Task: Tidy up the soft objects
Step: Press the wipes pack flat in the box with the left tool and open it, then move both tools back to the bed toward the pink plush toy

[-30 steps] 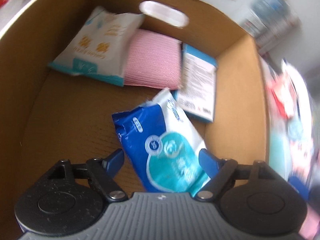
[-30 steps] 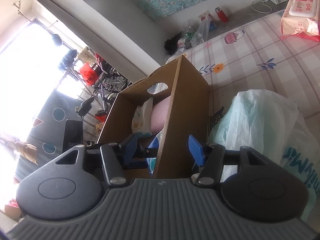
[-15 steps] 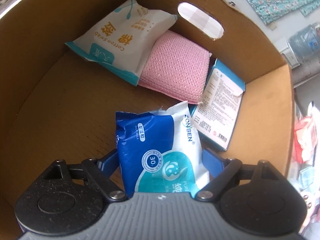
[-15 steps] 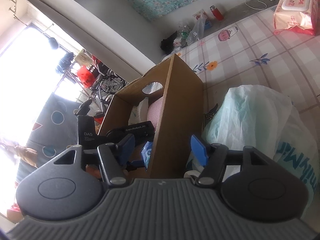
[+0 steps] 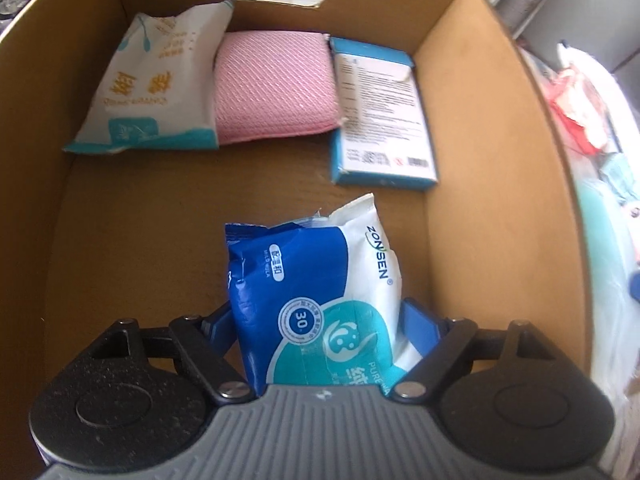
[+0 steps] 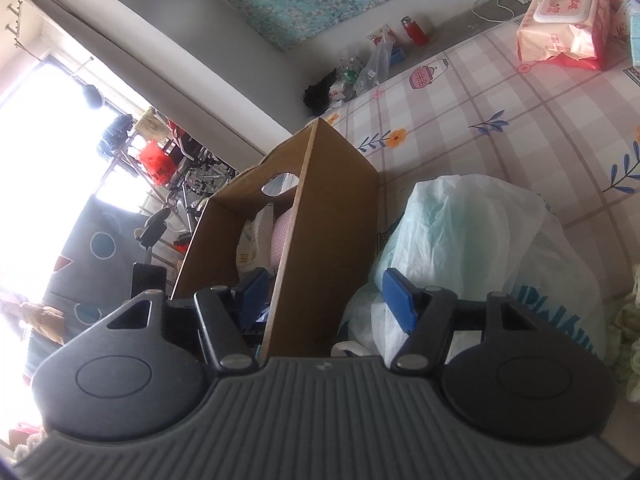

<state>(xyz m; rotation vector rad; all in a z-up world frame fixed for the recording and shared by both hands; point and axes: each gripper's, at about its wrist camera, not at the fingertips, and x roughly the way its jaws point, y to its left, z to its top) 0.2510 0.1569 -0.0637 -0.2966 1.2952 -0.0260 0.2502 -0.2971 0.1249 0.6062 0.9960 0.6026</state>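
My left gripper point(image 5: 320, 320) is shut on a blue and white wet wipes pack point(image 5: 316, 300) and holds it inside the cardboard box point(image 5: 472, 184), over the near right of the floor. At the box's far end lie a white cotton swab bag point(image 5: 156, 84), a pink sponge cloth point(image 5: 272, 84) and a blue and white flat carton point(image 5: 380, 112). My right gripper point(image 6: 326, 292) is open, its fingers either side of the box's near wall point(image 6: 320, 240), not gripping it.
A white and teal plastic bag point(image 6: 480, 248) sits right of the box on the checked floor mat point(image 6: 520, 112). A pink wipes pack point(image 6: 564, 20) lies far right. Bottles and clutter stand along the wall.
The left gripper has swung to face straight along the box, still holding the wipes pack. The right gripper has shifted slightly along the box wall and stays open.
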